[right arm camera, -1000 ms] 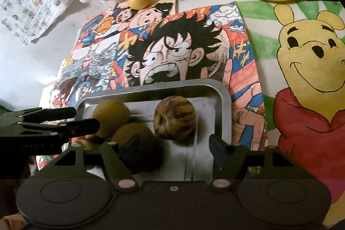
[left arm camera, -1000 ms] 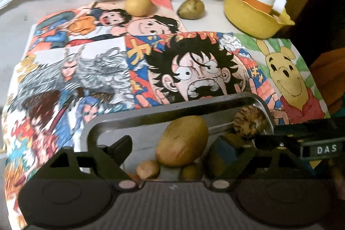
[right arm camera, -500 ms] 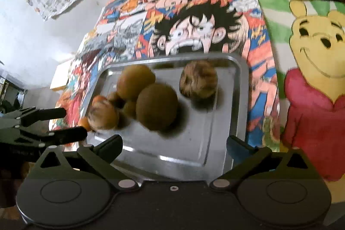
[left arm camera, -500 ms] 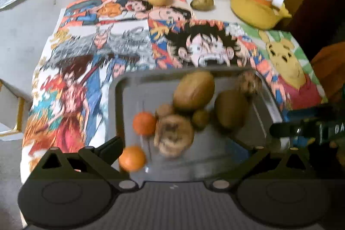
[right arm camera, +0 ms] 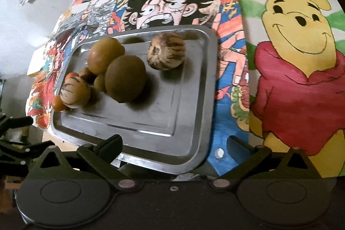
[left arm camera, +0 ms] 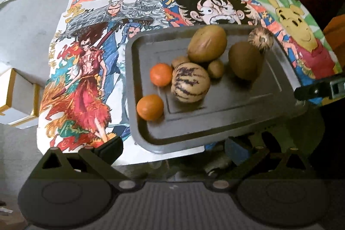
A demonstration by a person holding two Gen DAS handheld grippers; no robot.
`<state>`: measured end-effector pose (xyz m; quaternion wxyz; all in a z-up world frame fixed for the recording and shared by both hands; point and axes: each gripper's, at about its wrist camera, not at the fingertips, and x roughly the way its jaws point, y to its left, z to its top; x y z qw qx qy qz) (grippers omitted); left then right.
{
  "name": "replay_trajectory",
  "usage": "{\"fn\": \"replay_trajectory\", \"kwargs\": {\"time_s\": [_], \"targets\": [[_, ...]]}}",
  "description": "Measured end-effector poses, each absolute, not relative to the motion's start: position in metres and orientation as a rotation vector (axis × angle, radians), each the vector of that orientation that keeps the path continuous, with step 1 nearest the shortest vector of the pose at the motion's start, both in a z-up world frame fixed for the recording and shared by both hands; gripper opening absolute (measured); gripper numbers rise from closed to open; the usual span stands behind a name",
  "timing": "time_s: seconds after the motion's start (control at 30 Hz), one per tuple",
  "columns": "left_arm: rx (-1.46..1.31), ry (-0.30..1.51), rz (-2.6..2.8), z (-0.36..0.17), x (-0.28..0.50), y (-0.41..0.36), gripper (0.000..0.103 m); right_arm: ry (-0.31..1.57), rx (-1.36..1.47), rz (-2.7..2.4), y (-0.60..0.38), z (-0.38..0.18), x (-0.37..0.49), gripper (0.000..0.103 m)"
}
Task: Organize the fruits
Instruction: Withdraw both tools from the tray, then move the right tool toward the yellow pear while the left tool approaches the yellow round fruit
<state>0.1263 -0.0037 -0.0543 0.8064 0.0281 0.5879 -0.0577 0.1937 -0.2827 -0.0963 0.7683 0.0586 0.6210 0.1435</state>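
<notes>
Your metal tray (left arm camera: 215,128) at frame centre carries two oranges (left arm camera: 150,107), a purple-striped melon (left arm camera: 190,82) and brown fruits; both grippers' fingers (left arm camera: 108,149) gape wide, empty.

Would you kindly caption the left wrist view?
Open left gripper above a metal tray of mixed fruit on cartoon-print cloth.
</notes>
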Motion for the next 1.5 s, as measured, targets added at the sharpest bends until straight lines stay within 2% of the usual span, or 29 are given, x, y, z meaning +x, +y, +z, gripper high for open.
{"fn": "replay_trajectory", "kwargs": {"time_s": [0.57,1.13,1.5], "targets": [[0.103,1.214,-0.07,-0.039,0.156,0.002,0.102,1.296,0.225,0.221,-0.295,-0.092,0.208,0.102],[0.07,1.15,-0.05,-0.039,0.25,0.025,0.102,1.121,0.316,0.143,-0.289,-0.079,0.261,0.102],[0.063,1.153,-0.071,-0.048,0.315,0.039,0.102,1.074,0.34,0.112,-0.27,-0.076,0.306,0.102]]}}
